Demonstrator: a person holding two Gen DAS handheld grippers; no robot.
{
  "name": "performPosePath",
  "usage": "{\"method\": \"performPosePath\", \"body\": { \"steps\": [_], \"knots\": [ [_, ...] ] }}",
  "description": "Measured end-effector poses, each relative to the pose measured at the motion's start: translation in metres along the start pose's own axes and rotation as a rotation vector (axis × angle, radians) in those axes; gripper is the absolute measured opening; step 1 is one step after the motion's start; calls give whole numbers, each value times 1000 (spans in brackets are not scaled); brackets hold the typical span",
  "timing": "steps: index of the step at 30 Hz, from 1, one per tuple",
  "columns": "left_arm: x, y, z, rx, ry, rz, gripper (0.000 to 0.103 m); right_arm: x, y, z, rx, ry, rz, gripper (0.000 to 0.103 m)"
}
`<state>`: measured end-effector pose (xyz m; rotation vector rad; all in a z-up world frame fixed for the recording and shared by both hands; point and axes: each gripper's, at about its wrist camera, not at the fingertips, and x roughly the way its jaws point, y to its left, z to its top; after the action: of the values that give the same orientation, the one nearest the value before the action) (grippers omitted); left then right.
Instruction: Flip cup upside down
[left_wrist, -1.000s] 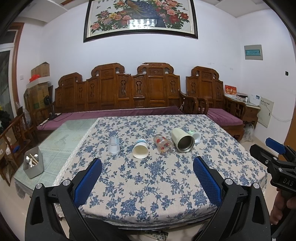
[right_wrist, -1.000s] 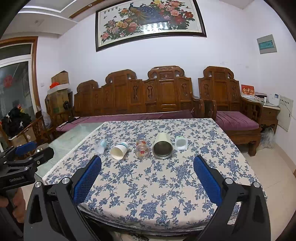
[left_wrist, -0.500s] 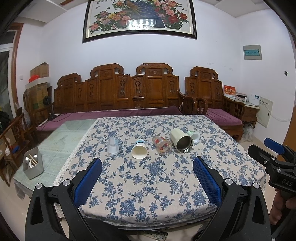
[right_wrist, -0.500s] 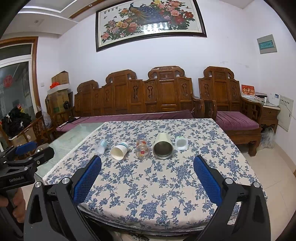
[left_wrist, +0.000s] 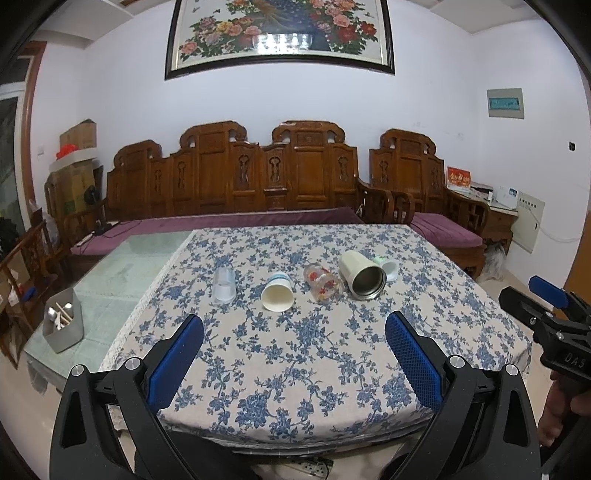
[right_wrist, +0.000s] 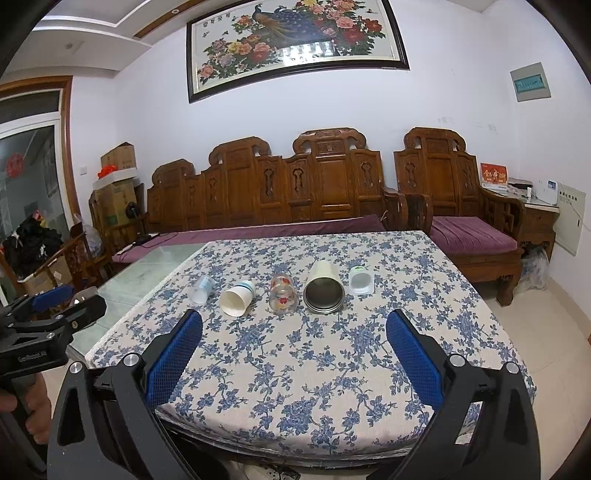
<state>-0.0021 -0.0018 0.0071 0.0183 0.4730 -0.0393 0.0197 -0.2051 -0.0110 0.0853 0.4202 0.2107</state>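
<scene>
Several cups lie on their sides in a row on the blue-flowered tablecloth: a clear plastic cup, a white paper cup, a glass with red print, a cream steel-lined mug and a small white cup. My left gripper is open and empty, over the table's near edge, well short of the cups. My right gripper is also open and empty, equally far back.
A grey holder with utensils stands on the bare glass part of the table at the left. A carved wooden bench with purple cushions runs behind the table. The other gripper shows at each view's side edge.
Both grippers stay open and almost still; the left view has shifted very slightly. No cup has moved.
</scene>
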Motion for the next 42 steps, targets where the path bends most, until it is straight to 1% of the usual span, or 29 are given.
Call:
{"method": "performPosePath", "body": {
  "steps": [5,9,15,18,24,29,33,35,36,38,42],
  "knots": [
    [21,4,2,-2,44,-22,95,17,-7,-4,10,20,-5,100],
    [43,6,5,16,69,-9,95,35,-23,-5,27,37,-10,100],
    [86,10,13,43,132,-13,95,76,-41,-7,38,91,-15,100],
    [111,11,17,52,170,-30,95,102,-47,-6,22,120,-22,100],
    [162,11,24,69,238,-56,95,153,-60,-1,17,142,-23,96],
    [205,12,30,74,286,-65,95,198,-57,-3,-10,181,-9,92],
    [240,11,34,62,333,-77,95,243,-57,-12,-19,261,14,92],
    [257,9,37,56,353,-88,95,262,-58,-18,-16,287,20,92],
    [265,8,38,56,363,-90,94,270,-58,-20,-20,298,21,92],
    [282,7,40,47,394,-103,88,286,-58,-25,-31,316,25,92],
    [317,3,44,24,440,-124,83,307,-56,-31,-51,333,45,92]
  ]
}}
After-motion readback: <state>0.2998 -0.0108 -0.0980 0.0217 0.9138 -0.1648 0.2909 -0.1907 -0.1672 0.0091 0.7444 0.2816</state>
